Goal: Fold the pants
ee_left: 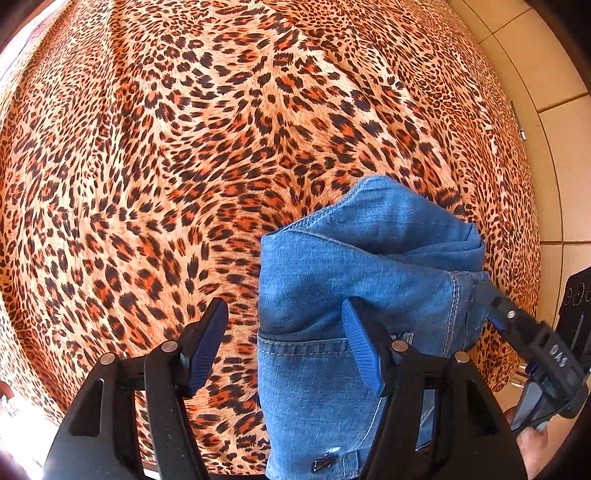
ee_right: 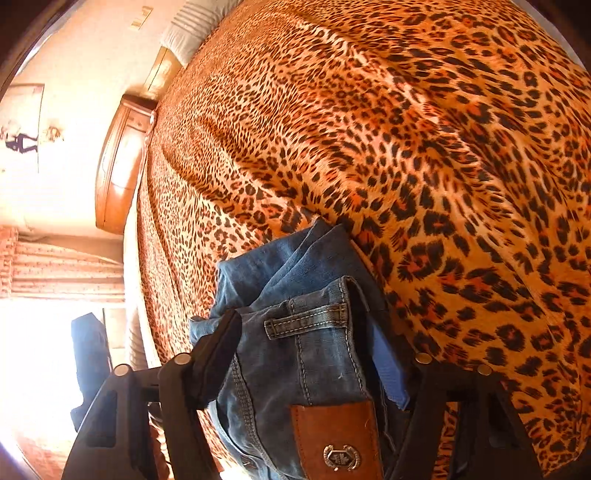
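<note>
Folded blue denim pants [ee_left: 354, 266] lie on a leopard-print bedspread [ee_left: 184, 147]. My left gripper [ee_left: 284, 343] is open; its right finger [ee_left: 364, 350] rests over the denim, its left finger over the bedspread, nothing pinched. My right gripper [ee_left: 491, 299] reaches in from the right and touches the pants' right edge. In the right wrist view, my right gripper [ee_right: 306, 350] has its fingers on both sides of the waistband of the pants [ee_right: 314, 354], near a belt loop and a brown leather patch [ee_right: 332, 439]. The jaws look closed on the thick denim.
The bedspread [ee_right: 406, 147] covers the whole bed. Beige floor tiles [ee_left: 546, 74] lie past the bed's right edge. A wooden headboard [ee_right: 118, 166], a white pillow [ee_right: 192, 29] and a bright window with curtains [ee_right: 55, 273] show on the left.
</note>
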{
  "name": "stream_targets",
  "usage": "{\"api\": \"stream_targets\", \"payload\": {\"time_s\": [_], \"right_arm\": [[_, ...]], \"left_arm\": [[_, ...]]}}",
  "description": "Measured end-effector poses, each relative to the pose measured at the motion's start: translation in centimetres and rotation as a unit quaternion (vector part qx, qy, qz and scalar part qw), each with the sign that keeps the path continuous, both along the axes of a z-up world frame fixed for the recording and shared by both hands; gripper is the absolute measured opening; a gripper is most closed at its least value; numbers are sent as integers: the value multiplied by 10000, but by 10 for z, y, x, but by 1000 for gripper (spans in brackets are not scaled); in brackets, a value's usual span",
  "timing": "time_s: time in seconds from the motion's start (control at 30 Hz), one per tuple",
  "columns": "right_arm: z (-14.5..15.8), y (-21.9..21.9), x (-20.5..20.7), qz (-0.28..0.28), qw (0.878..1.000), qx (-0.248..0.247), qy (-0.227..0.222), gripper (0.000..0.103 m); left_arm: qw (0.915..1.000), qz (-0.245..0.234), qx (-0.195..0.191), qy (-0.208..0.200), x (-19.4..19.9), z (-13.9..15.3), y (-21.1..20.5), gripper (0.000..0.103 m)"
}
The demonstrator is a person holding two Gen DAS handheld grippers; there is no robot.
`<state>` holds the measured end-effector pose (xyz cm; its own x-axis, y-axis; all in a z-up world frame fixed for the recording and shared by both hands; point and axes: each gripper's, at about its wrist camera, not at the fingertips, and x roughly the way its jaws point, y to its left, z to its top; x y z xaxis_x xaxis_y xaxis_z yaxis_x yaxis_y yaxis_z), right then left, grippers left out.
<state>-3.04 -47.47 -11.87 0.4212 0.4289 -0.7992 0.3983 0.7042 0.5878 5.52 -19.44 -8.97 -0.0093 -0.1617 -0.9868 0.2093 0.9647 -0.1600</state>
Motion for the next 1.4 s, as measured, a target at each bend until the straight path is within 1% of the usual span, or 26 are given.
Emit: {"api": "stream_targets", "payload": {"time_s": [0.03, 0.07, 0.1, 0.13, 0.17, 0.2, 0.23, 0.27, 0.3, 0.33, 0.37, 0.43, 0.47, 0.5, 0.57, 0.7, 0.73, 0.8, 0.9, 0.97, 1.03, 1.1, 1.13, 1.2, 1.27, 1.4], "right_arm": [[-1, 5, 4, 218, 9996, -192, 71, 30], [0, 10, 6, 390, 9985, -375, 108, 10], [6, 10, 6, 442, 9979, -468, 3, 10], [15, 8, 3, 383, 9980, -440, -233, 10], [23, 5, -1, 306, 9975, -477, -415, 10], [23, 1, -3, 298, 9966, -659, -396, 9], [14, -1, 0, 395, 9958, -811, -140, 9], [4, -3, 1, 475, 9948, -893, 102, 10], [0, -2, 1, 507, 9945, -897, 175, 11], [2, -2, 0, 488, 9946, -905, 125, 11], [8, -2, -2, 428, 9950, -903, 49, 16], [17, -4, -10, 352, 9974, -618, -71, 24], [21, -7, -17, 309, 9983, -488, -120, 34], [25, -8, -26, 281, 9987, -400, -156, 48], [28, -8, -42, 311, 9990, -283, -140, 63], [13, -7, -60, 281, 9994, -186, 48, 63], [7, -8, -63, 209, 9997, -103, 119, 63], [-7, -9, -67, 51, 9996, 173, 214, 63], [-17, -3, -70, 17, 9986, 507, 137, 63], [-14, -1, -73, 52, 9988, 483, 5, 65], [-14, -3, -76, 8, 9983, 577, -49, 66], [-15, -4, -80, -34, 9979, 649, -72, 66], [-17, -4, -80, -2, 9981, 618, -26, 66], [-22, -5, -85, 44, 9980, 627, 73, 66], [-22, -5, -90, -32, 9979, 646, 4, 68], [-21, -1, -89, -50, 9985, 549, 15, 72]], "left_arm": [[10000, -23, 57, -40, 2, 0, -5, 62], [9999, -80, 94, -87, 2, 2, -10, 57], [9998, -160, 58, -143, 1, 5, -12, 45], [9995, -237, 18, -210, -1, 7, -16, 41], [9991, -276, 89, -294, -2, 7, -22, 41], [9989, -287, 164, -342, -1, 3, -29, 42], [9986, -300, 242, -359, 0, -2, -32, 43], [9982, -340, 329, -360, 4, -7, -45, 43], [9983, -336, 346, -315, 6, -6, -45, 43], [9988, -296, 283, -283, 7, -5, -47, 43], [9990, -257, 200, -319, 8, 1, -41, 43], [9989, -232, 154, -387, 7, 13, -21, 45], [9991, -255, 103, -337, 5, 16, -14, 49], [9994, -238, 8, -246, 1, 17, -5, 55], [9998, -82, -190, -70, -9, 13, 15, 61], [9985, 56, -431, 319, -28, -9, 26, 61], [9979, 153, -528, 342, -30, -12, 26, 62], [9968, 309, -612, 407, -28, -15, 25, 66], [9952, 384, -742, 507, -33, -14, 25, 66], [9951, 327, -776, 515, -39, -13, 24, 67], [9958, 248, -742, 472, -54, -14, 21, 70], [9968, 242, -653, 390, -52, -18, 18, 76], [9971, 258, -632, 345, -52, -20, 16, 77], [9976, 280, -588, 250, -51, -23, 12, 77], [9977, 299, -585, 154, -52, -20, 9, 77], [9979, 73, -625, -136, -54, -11, 0, 76]]}}
